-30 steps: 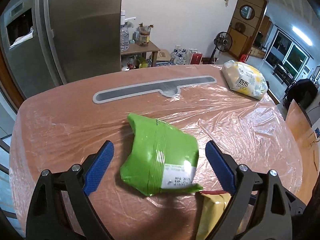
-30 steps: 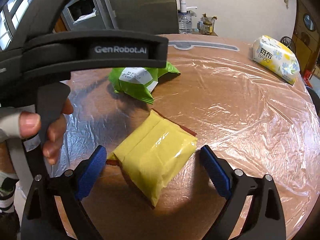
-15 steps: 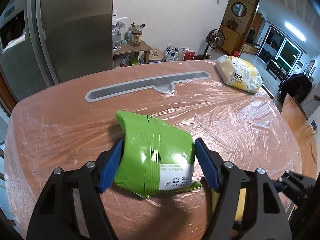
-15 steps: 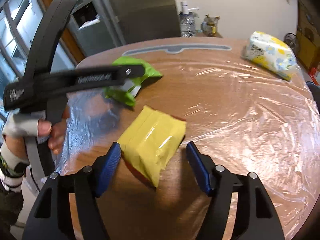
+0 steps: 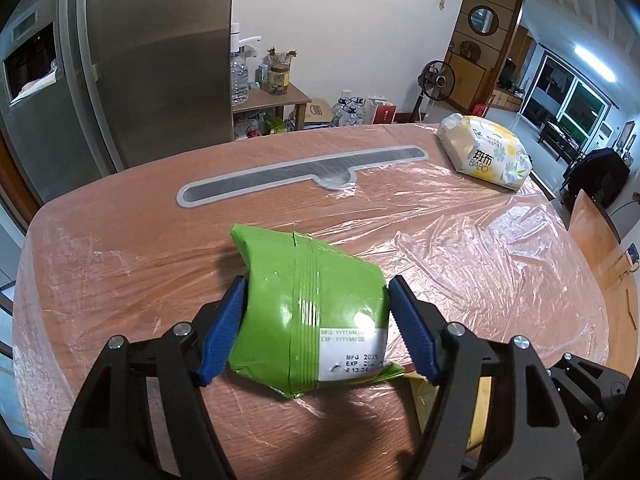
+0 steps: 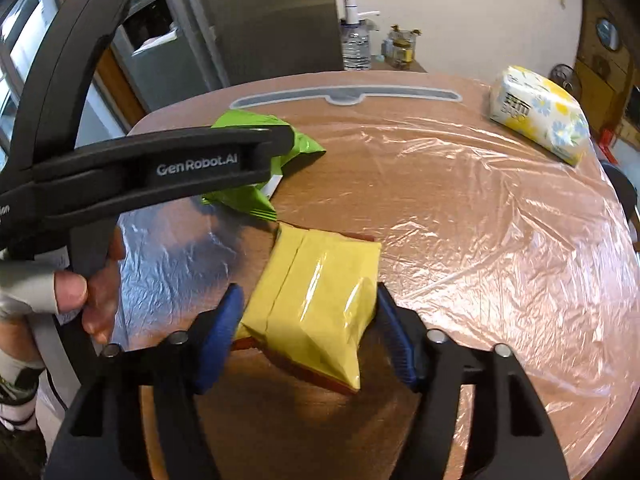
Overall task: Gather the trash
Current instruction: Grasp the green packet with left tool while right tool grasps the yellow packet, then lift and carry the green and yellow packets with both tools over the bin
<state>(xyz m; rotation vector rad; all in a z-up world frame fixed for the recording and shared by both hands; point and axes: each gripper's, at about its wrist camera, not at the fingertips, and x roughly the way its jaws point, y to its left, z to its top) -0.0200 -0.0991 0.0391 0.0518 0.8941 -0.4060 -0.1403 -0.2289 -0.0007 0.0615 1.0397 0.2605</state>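
Having just closed, the left gripper (image 5: 316, 326) is clamped on the green packet (image 5: 308, 312) and the right gripper (image 6: 308, 334) on the yellow packet (image 6: 316, 300); both packets are yet to be lifted and binned.

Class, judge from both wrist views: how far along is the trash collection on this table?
Done: nothing looks collected; no bin shows. In hand: the left gripper, its fingers just closing, presses the green packet; the right gripper, also just closing, presses the yellow packet. Both packets rest on the table. Left: lifting and binning both. The tissue pack sits untouched.
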